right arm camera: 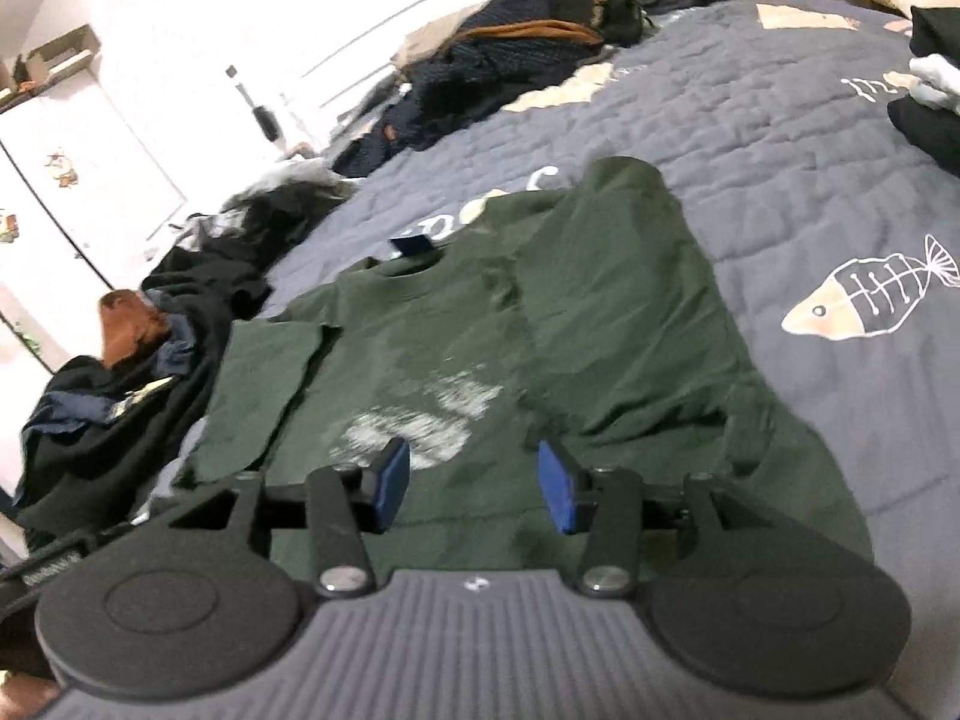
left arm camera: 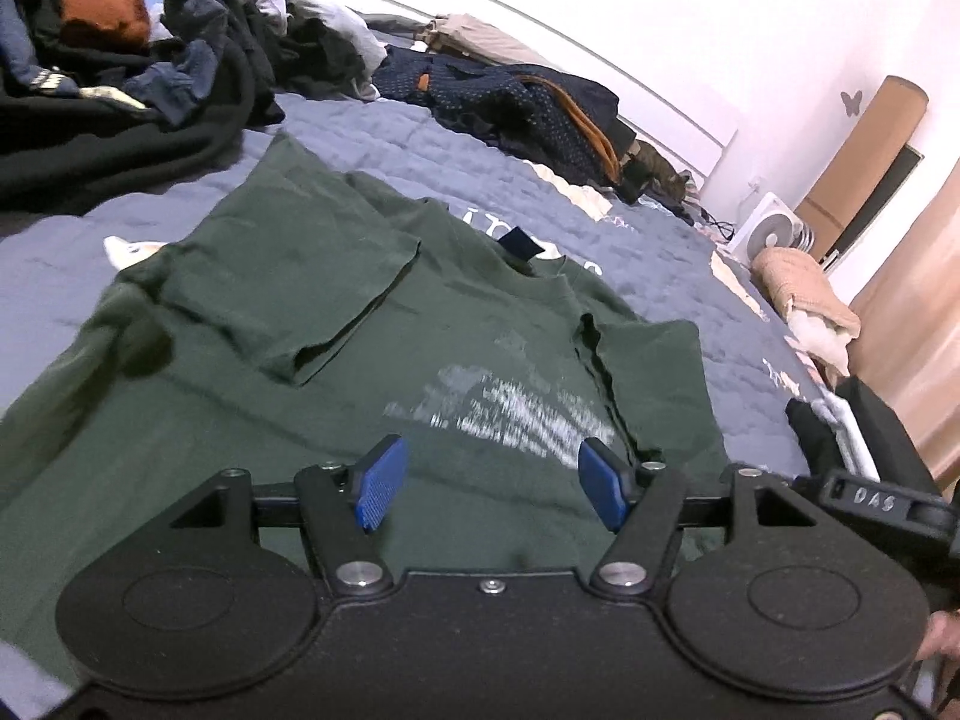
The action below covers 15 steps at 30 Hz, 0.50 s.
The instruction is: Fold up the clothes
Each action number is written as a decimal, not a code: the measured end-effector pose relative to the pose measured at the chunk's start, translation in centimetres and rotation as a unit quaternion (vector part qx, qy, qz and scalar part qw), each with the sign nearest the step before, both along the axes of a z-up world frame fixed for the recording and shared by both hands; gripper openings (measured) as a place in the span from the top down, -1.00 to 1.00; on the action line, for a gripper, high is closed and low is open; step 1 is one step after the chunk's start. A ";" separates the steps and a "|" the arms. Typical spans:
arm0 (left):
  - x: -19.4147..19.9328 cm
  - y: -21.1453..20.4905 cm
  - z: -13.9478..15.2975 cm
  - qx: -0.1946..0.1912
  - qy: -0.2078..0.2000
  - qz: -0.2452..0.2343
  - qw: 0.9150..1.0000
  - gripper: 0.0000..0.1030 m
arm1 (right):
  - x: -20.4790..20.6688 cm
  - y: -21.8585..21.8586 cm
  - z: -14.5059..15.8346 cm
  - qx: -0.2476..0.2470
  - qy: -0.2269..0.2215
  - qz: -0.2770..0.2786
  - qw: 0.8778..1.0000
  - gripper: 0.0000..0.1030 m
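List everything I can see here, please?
T-shirt: one, dark green, spread flat on the quilt, both sleeves folded in.
Quilt: one, grey-blue, fish-skeleton print, covering the bed.
Dark pile: one heap, black and blue with an orange piece, far left.
Navy pile: one heap, dotted navy with orange trim, by the wall.
Fan: one, white, beside the bed.
Left gripper: one, black, blue pads, open over the shirt.
Right gripper: one, black, blue pads, open over the shirt.

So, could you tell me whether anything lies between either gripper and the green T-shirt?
Nothing visible does. The left gripper and right gripper both hang open directly over the green T-shirt, with no other object between.
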<state>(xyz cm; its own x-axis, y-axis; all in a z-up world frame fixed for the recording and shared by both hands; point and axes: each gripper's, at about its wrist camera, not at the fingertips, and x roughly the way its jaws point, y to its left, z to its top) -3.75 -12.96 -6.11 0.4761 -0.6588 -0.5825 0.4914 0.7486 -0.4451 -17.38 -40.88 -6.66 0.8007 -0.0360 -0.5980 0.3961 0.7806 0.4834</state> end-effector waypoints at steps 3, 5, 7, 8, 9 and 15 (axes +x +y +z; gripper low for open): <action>-1.2 1.5 0.2 0.002 -0.001 0.003 1.000 -0.23 | -2.3 1.6 0.0 0.006 -0.011 -0.008 1.000 0.07; -2.0 2.6 0.1 0.005 0.003 0.010 1.000 -0.25 | -3.4 2.6 -0.3 0.001 -0.002 -0.009 1.000 0.06; -2.5 3.7 -0.1 0.009 0.009 0.020 1.000 -0.25 | -4.2 3.8 -0.5 -0.007 0.010 -0.006 1.000 0.05; -2.8 4.2 -0.1 0.009 0.011 0.023 1.000 -0.25 | -4.5 4.4 -0.5 -0.014 0.013 -0.002 1.000 0.05; -3.1 4.7 -0.1 0.009 0.012 0.025 1.000 -0.25 | -4.8 4.9 -0.4 -0.020 0.014 0.001 1.000 0.05; -4.7 7.6 0.3 0.005 0.014 0.041 0.999 -0.28 | -7.7 7.1 -0.1 -0.010 -0.001 -0.017 1.000 0.04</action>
<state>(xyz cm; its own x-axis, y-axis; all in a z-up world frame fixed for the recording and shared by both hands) -8.40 -5.32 -5.83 0.5114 -0.6128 -0.6024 0.4157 0.7900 -0.4507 -25.12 -33.77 -6.80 0.8000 -0.0753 -0.5953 0.4214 0.7767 0.4681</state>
